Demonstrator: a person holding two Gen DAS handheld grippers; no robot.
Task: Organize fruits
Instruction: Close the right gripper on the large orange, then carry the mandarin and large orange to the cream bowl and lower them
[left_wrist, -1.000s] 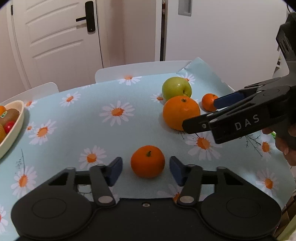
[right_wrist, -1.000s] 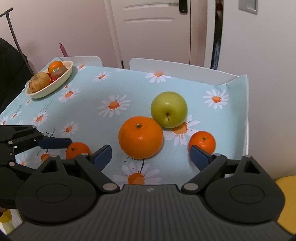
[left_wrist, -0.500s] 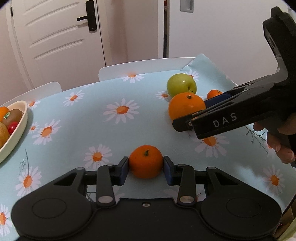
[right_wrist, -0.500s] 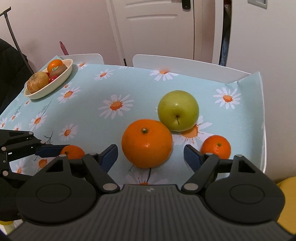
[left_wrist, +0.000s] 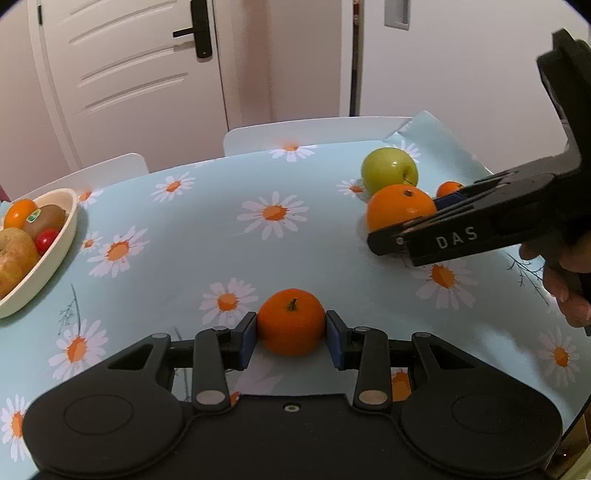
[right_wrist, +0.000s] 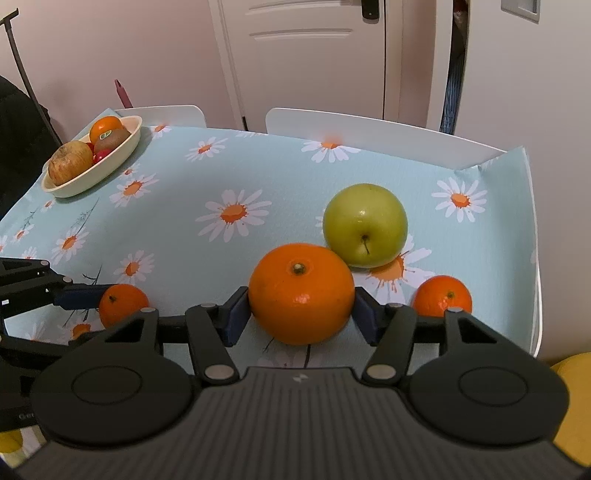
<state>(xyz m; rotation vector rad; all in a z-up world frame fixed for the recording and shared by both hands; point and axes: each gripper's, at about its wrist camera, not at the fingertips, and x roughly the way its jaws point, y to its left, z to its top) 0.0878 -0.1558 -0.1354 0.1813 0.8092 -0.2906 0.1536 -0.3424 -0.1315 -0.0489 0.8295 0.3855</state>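
Note:
A small mandarin (left_wrist: 291, 321) sits on the daisy tablecloth with my left gripper (left_wrist: 291, 334) shut on it, blue pads pressed to both its sides. A large orange (right_wrist: 301, 293) lies between the fingers of my right gripper (right_wrist: 301, 317). That gripper's jaws are closing and both pads touch the orange's flanks. Just behind the orange rests a green apple (right_wrist: 365, 225), and to its right a second small mandarin (right_wrist: 441, 295). In the left wrist view the right gripper (left_wrist: 406, 221) reaches in from the right around the large orange (left_wrist: 400, 210). A cream bowl (left_wrist: 55, 254) with several fruits stands at the far left.
White chair backs (right_wrist: 369, 129) line the table's far side, before a white door (left_wrist: 129, 74). The table's right edge (right_wrist: 533, 258) runs close to the second mandarin. A person's fingers (left_wrist: 565, 295) hold the right gripper. Bare cloth (left_wrist: 221, 206) lies between the bowl and the fruit group.
My left jaws have closed onto the small mandarin. The right gripper has come forward around the large orange, and its jaws have narrowed from wide apart to touching it.

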